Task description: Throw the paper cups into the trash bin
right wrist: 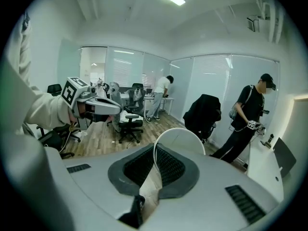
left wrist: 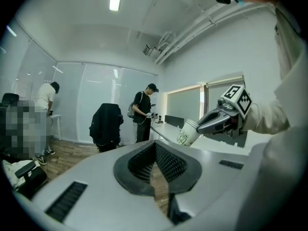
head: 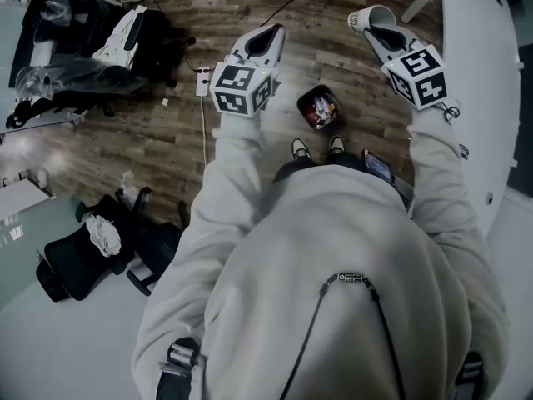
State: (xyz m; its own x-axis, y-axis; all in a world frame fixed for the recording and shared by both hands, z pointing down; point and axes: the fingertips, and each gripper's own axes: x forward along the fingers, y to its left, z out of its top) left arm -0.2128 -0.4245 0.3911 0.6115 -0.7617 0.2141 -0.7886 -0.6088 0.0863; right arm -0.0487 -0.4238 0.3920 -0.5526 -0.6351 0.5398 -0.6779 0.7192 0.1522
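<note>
Right tongs (right wrist: 155, 165) pinch a paper cup (right wrist: 179, 139), its body apparently hidden.

Paper cup (right wrist: 180, 138) wall partly behind the jaws of the right tool (right wrist: 155, 153); contents of the bin (head: 318, 108) indistinct

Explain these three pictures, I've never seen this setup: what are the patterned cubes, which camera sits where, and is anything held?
No robot here: a person holds a two-fingered hand tool in each hand, and the patterned cubes are part of those tools. The head view comes from a camera on the person's head, looking down at the wooden floor and the trash bin just in front of the feet. The left and right gripper views come from cameras riding on each tool. The right gripper pinches the wall of a paper cup between its fingers. The left gripper is shut and empty.
</note>
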